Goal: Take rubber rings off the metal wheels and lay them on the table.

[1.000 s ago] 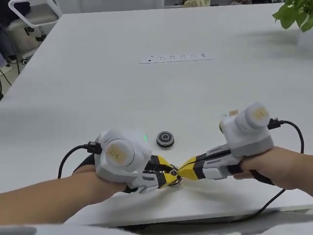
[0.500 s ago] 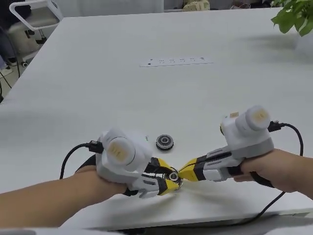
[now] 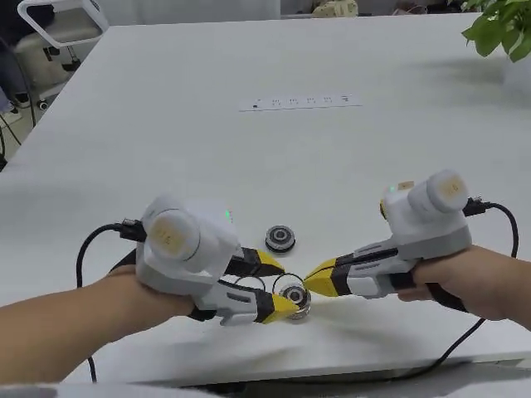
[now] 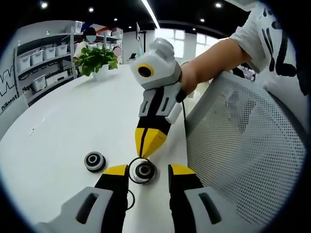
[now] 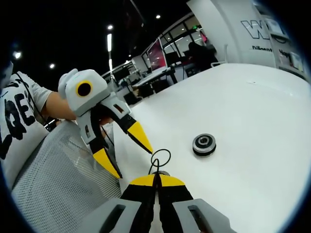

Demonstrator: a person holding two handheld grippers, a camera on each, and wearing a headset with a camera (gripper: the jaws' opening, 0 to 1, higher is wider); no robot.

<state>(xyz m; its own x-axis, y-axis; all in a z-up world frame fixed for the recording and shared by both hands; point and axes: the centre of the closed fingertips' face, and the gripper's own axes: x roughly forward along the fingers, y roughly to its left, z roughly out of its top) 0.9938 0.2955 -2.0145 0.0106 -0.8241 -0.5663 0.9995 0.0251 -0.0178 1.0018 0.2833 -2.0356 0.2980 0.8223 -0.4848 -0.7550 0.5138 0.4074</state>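
Not much writing to read. Wall lettering [image 4: 7, 80] at the left edge of the left gripper view: a big "W" with a smaller word below, perhaps "Diligent". Same again on the wall in the right gripper view, no sharper. Black block letters on a white T-shirt [image 5: 17, 121], cut off by the edge, unreadable. Markings on the power strip [image 3: 300, 103] far up the table [image 3: 166, 133] too small to make out.

Across the head view from the left: white chair [image 3: 50, 25], cropped at the corner. Left gripper [image 3: 279, 283] low over the near edge of the table, jaws spread, with a metal wheel [image 3: 294, 296] between the tips; contact with either jaw impossible to tell. Rubber ring [image 5: 162, 150], a thin black loop wider than the wheel, lying slack round it in the left gripper view and standing up beside it in the right gripper view. Second wheel [image 3: 280, 239] flat on the table just beyond, apart from both grippers, dark band round its rim. Right gripper [image 3: 311, 282] pointing in from the right, jaws pressed together, pinching the loop at their very tip. Most of the near wheel hidden behind those jaws in the right gripper view. Plant [image 3: 498, 29] at the far right, cut off by the frame.
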